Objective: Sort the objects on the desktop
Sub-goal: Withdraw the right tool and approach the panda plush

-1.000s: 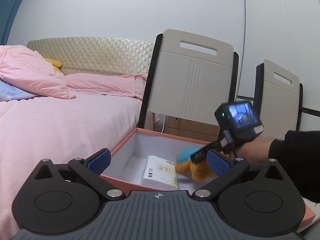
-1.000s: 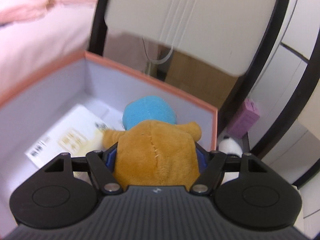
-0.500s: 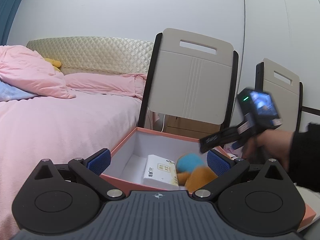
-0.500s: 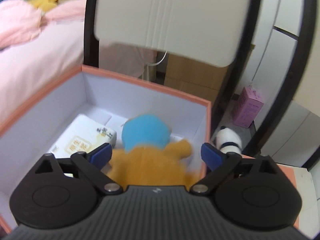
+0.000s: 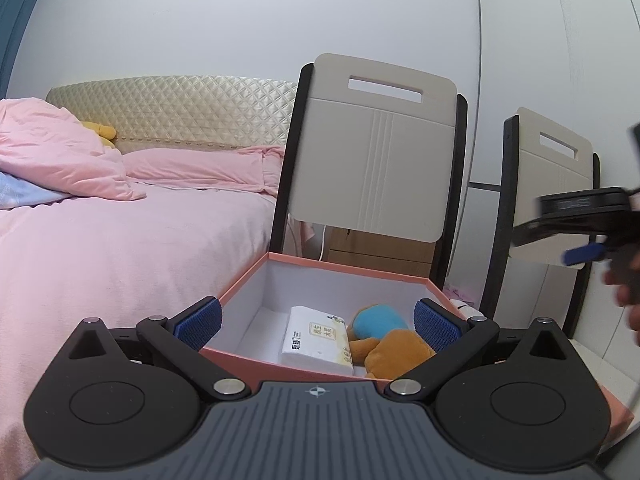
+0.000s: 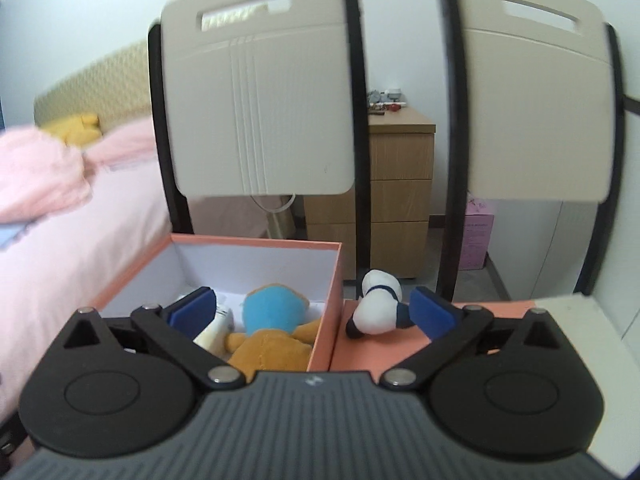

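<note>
Pink bedding [image 5: 120, 240] fills the left of both views. Nearest, the left gripper [image 5: 318, 322] and right gripper [image 6: 312, 308] both hold their fingers apart, gripping nothing. Inside the salmon box [image 5: 344, 268] the orange plush [image 5: 394, 350] lies lengthwise, blue head [image 6: 274, 306] toward the far wall, beside a tissue pack [image 5: 316, 338]. Only the right view shows a white plush [image 6: 378, 306] on the lid [image 6: 360, 354] outside the box's right wall.

Black left gripper [image 5: 317, 325] with blue ribbed pads [image 5: 199, 324], silver screws.
</note>
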`<action>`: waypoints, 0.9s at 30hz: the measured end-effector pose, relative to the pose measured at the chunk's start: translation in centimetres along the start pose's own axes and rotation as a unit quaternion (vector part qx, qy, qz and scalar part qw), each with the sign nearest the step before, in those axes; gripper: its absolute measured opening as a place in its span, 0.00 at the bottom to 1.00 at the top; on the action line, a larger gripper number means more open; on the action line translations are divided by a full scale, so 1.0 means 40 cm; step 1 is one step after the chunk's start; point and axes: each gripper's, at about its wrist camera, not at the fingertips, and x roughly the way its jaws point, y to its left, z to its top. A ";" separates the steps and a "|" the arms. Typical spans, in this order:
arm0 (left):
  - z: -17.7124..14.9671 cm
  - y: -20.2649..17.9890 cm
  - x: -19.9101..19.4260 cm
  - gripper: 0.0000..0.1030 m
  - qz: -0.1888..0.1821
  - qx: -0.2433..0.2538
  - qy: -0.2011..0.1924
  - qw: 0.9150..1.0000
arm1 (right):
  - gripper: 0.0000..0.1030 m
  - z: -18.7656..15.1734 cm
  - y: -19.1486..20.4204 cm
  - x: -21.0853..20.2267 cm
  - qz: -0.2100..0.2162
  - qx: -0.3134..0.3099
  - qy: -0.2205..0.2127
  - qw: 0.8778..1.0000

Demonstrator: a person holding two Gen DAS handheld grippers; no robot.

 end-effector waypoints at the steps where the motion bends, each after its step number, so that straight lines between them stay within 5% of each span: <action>1: -0.001 -0.002 0.001 1.00 0.001 0.002 0.000 1.000 | 1.00 -0.008 -0.009 -0.022 0.002 0.004 -0.005 1.000; 12: -0.011 -0.018 0.008 1.00 0.000 0.019 0.005 1.000 | 1.00 -0.144 -0.034 -0.188 0.013 -0.013 -0.081 0.997; 27: -0.029 -0.050 0.027 1.00 0.003 0.047 0.019 0.999 | 1.00 -0.308 -0.085 -0.238 0.018 0.024 -0.141 0.990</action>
